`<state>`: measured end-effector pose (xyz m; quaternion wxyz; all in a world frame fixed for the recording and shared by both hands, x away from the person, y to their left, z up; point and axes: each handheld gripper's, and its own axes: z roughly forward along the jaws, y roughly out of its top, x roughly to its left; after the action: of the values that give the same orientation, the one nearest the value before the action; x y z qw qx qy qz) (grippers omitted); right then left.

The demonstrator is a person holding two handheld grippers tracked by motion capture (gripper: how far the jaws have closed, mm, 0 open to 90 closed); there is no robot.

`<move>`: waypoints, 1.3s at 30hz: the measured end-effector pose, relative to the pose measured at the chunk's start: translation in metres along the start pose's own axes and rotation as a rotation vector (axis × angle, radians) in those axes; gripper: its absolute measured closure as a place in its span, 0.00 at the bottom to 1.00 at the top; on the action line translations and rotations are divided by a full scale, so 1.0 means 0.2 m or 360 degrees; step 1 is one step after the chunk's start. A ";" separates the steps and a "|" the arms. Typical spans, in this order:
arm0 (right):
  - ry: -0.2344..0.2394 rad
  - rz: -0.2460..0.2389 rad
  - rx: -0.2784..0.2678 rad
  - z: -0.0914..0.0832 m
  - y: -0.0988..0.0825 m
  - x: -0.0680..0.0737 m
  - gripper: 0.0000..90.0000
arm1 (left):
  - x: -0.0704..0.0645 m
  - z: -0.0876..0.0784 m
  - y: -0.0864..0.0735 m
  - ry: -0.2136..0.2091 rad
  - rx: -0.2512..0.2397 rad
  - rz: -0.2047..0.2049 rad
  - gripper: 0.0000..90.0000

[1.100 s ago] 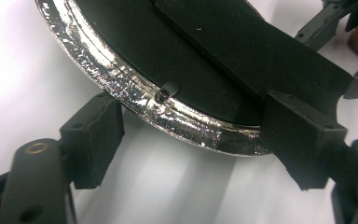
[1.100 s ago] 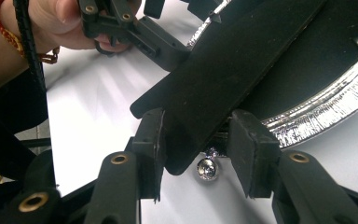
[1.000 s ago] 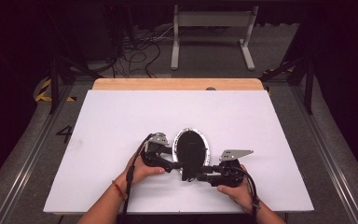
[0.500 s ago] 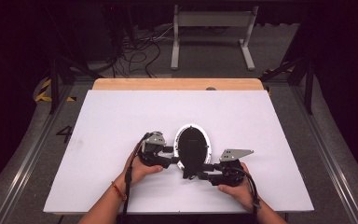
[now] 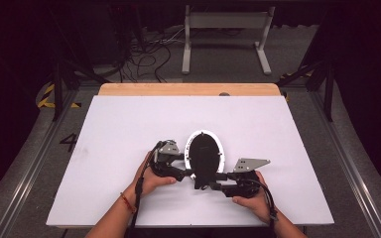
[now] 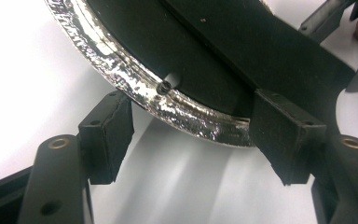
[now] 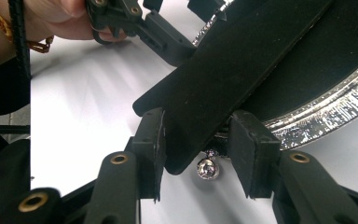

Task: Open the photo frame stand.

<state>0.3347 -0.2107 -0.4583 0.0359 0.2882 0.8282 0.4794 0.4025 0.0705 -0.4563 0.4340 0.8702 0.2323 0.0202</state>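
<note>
On the white tabletop (image 5: 129, 129), near the front edge, an oval hand mirror (image 5: 204, 154) lies dark back up, its silvery embossed rim (image 6: 135, 81) showing all around and a flat black stand flap (image 7: 242, 60) running across the back.

At the left, the person's left hand (image 5: 154, 179) holds the left gripper (image 5: 182, 172) against the mirror's lower left edge. In the left gripper view its fingers (image 6: 106, 135) stand apart: one pad sits just outside the silver rim on the tabletop side, while the other pad lies by the black flap on the mirror's back, so the rim's edge sits between them. The jaws have just been opening, and the left pad is clear of the rim; I cannot tell whether the right pad touches the flap.

At the right, the right hand (image 5: 250, 201) holds the right gripper (image 5: 209, 184), which reaches in at the mirror's lower end. In the right gripper view its fingers (image 7: 150, 149) are clamped on the tip of the black flap, one pad on each side, with a small shiny screw (image 7: 208, 169) just beneath the flap's end. A beaded bracelet (image 7: 0, 21) circles the left wrist.
</note>
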 end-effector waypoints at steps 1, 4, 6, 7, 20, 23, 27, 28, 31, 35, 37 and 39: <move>-0.0003 -0.0005 0.0000 0.00 0.00 0.00 0.64 | 0.00 0.00 0.00 -0.0004 -0.0015 -0.0021 0.34; -0.0010 -0.0050 -0.0009 0.00 0.00 0.01 0.64 | 0.00 0.00 0.00 0.0008 -0.0036 -0.0032 0.34; -0.0012 -0.0061 -0.0010 0.00 0.00 0.02 0.64 | 0.00 0.01 0.01 0.0006 -0.0053 -0.0049 0.34; -0.0015 -0.0070 -0.0009 0.00 0.00 0.02 0.64 | 0.00 0.00 0.01 0.0008 -0.0053 -0.0055 0.35; -0.0073 -0.0151 0.0039 0.01 0.01 0.04 0.65 | -0.06 -0.06 0.04 0.0123 -0.0191 0.0096 0.50; -0.0092 -0.0154 0.0040 0.01 0.01 0.04 0.64 | -0.09 -0.08 0.05 0.0138 -0.0248 0.0149 0.55; -0.0098 -0.0167 0.0044 0.01 0.01 0.04 0.65 | -0.09 -0.09 0.04 0.0127 -0.0261 0.0162 0.57; -0.0103 -0.0179 0.0046 0.01 0.01 0.04 0.65 | -0.09 -0.09 0.04 0.0125 -0.0263 0.0154 0.57; -0.0105 -0.0187 0.0047 0.01 0.01 0.04 0.65 | -0.09 -0.09 0.03 0.0120 -0.0271 0.0152 0.58; -0.0076 -0.0163 0.0034 0.01 0.00 0.04 0.65 | -0.09 -0.10 0.03 0.0110 -0.0283 0.0160 0.59; -0.0054 -0.0148 0.0028 0.00 0.01 0.03 0.65 | -0.09 -0.10 0.02 0.0101 -0.0290 0.0164 0.60; -0.0040 -0.0133 0.0021 0.00 0.01 0.03 0.63 | -0.09 -0.10 0.02 0.0093 -0.0307 0.0179 0.61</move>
<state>0.3308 -0.2078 -0.4561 0.0643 0.2596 0.8422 0.4682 0.3833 0.0756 -0.4372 0.5069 0.8351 0.1926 0.0923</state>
